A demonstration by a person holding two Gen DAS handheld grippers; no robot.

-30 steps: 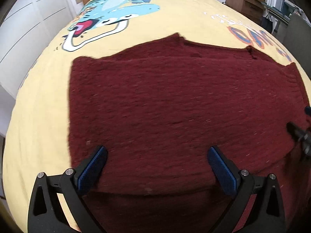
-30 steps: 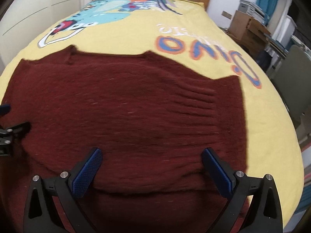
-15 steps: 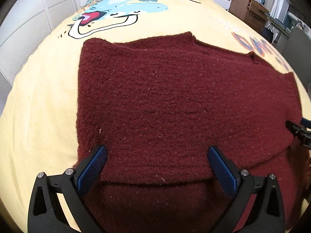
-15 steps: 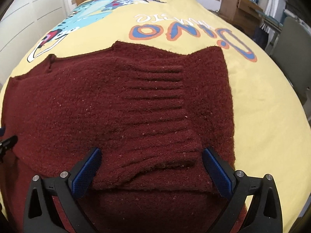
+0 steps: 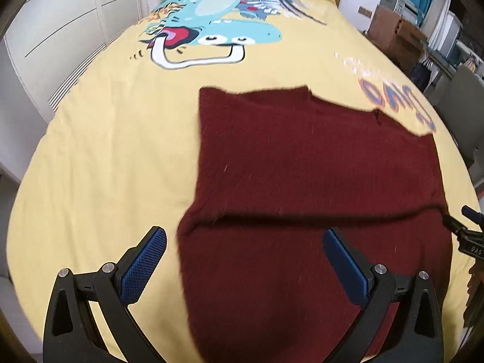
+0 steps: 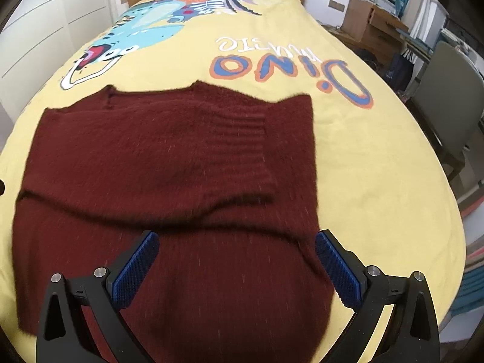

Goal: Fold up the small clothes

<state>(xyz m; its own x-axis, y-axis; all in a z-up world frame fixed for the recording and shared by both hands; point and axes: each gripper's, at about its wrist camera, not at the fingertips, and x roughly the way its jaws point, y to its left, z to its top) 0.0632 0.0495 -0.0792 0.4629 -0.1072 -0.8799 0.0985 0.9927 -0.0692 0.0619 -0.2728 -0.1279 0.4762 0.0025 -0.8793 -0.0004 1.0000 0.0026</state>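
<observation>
maroon knit sweater [image 5: 317, 181] lies flat on the yellow bedspread [image 5: 106, 151], near part folded over itself. left gripper [image 5: 245, 263] and right gripper [image 6: 236, 266] hover above it, both spread wide, grasping nothing

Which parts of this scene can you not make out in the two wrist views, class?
- Sweater near hem: left wrist view, cut off by the bottom edge between the left gripper jaws.
- Sweater knit texture: right wrist view, motion blur.
- Right gripper: left wrist view, cropped at the right edge.
- Small white print on the bedspread: right wrist view, upside down and too small.
</observation>
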